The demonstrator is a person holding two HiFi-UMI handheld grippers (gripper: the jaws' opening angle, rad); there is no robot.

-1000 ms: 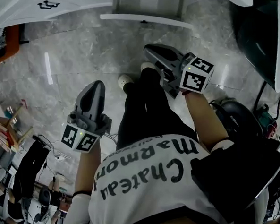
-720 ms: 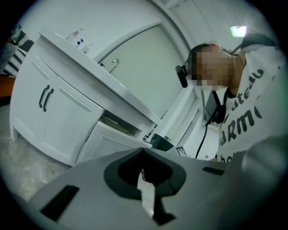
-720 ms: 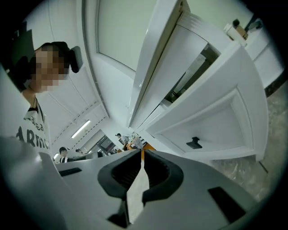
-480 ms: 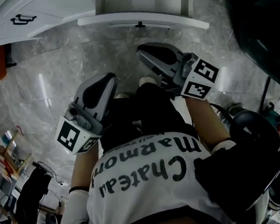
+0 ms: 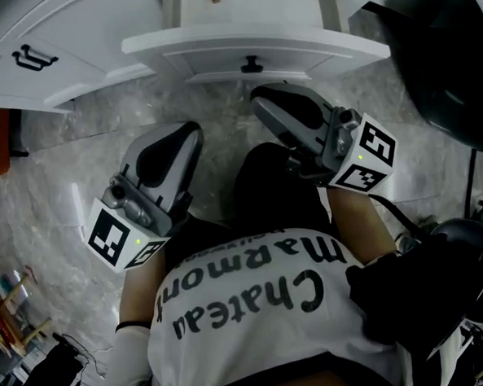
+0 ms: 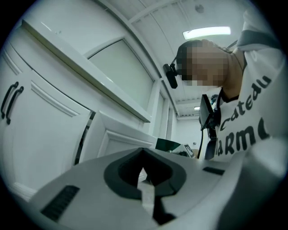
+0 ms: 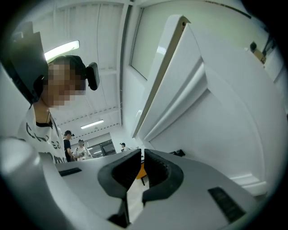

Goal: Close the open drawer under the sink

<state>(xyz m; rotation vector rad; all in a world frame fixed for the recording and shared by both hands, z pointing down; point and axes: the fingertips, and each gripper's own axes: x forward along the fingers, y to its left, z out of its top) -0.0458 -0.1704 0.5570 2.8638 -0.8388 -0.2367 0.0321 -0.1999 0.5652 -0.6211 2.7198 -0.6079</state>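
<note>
A person in a white printed T-shirt [image 5: 257,309] stands over the front of a white cabinet, seen from above. The drawer [image 5: 253,42] is pulled out from the cabinet. Its front panel juts over the grey marble floor [image 5: 52,159] and has 1 small black knob [image 5: 252,64] at its middle. To the left, a closed cabinet door [image 5: 77,35] carries a black handle [image 5: 33,56].

The person holds 2 grippers side by side before the drawer, both aimed at it. The left gripper [image 5: 183,139] is near the drawer's left part but apart from it. Its fingers are pressed together with nothing between them. The right gripper [image 5: 270,101] is just below the knob, close to the drawer front. Whether it touches the front cannot be told. Its fingers are also closed and empty.
</note>
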